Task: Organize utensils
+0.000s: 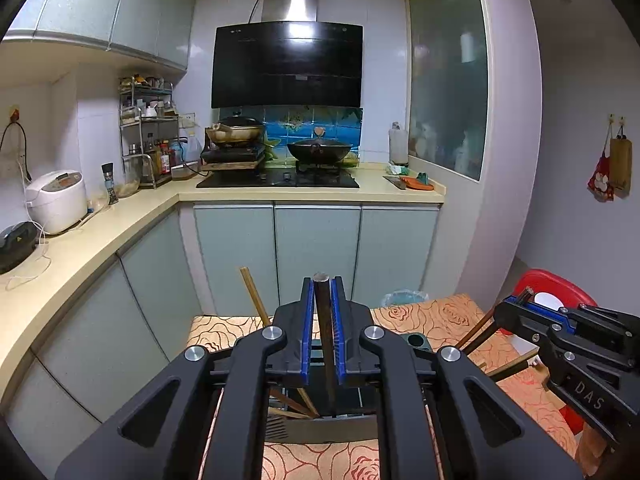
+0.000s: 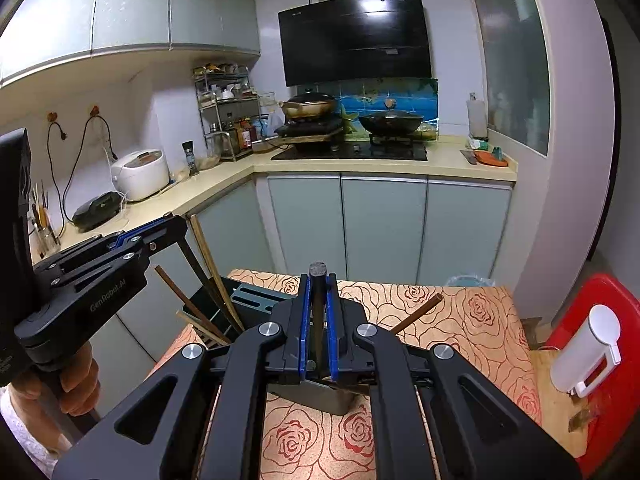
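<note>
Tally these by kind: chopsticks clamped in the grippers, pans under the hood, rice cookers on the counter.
Clamped chopsticks: 2, left chopstick in left gripper, right chopstick in right gripper
Pans: 2, lidded pan, wok
Rice cookers: 1, rice cooker
Total: 5

Two hand-held grippers are in view, the left one [image 2: 168,224] and the right one [image 2: 318,312], each pinching one dark chopstick. One black utensil holder [image 2: 248,300] stands on the bench [image 2: 460,312]. At least three more chopsticks lean inside that holder; one brown chopstick [image 2: 418,314] lies right of it.
</note>
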